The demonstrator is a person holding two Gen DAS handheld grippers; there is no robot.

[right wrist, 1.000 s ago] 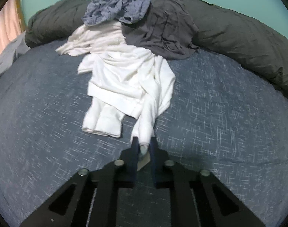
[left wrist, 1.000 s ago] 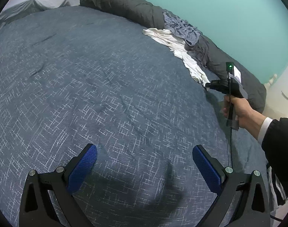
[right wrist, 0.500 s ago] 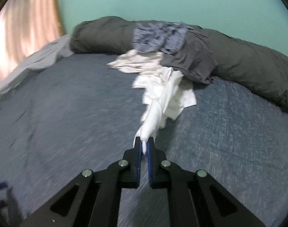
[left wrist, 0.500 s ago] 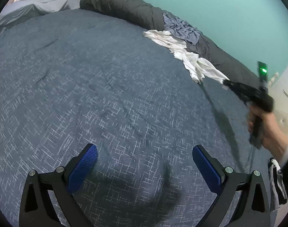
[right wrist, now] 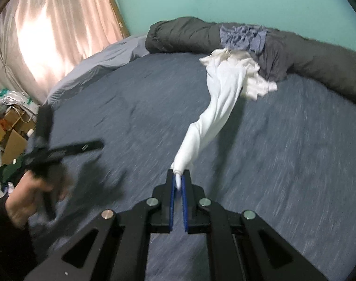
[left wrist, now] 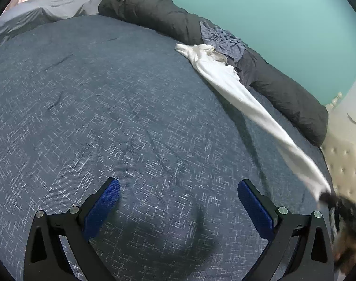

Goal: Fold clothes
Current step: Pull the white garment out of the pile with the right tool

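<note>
A white garment (right wrist: 221,98) is stretched in a long band from the clothes pile at the far side of the bed toward me. My right gripper (right wrist: 178,180) is shut on its near end and holds it above the blue bedspread (right wrist: 283,152). In the left wrist view the white garment (left wrist: 253,107) runs to the right gripper (left wrist: 328,197) at the right edge, blurred. My left gripper (left wrist: 178,199) is open and empty, low over the bedspread (left wrist: 107,107). It also shows blurred in the right wrist view (right wrist: 68,149).
A blue-grey crumpled garment (right wrist: 243,35) and a dark grey garment (right wrist: 271,58) lie on a rolled dark duvet (left wrist: 154,11) along the teal wall. A curtain (right wrist: 49,28) and cardboard boxes (right wrist: 11,135) stand left of the bed. A padded headboard (left wrist: 342,159) is at right.
My right gripper has pulled back and to the right with the white garment, drawing it out of the pile into a long taut band. The left gripper has stayed open over the bedspread.
</note>
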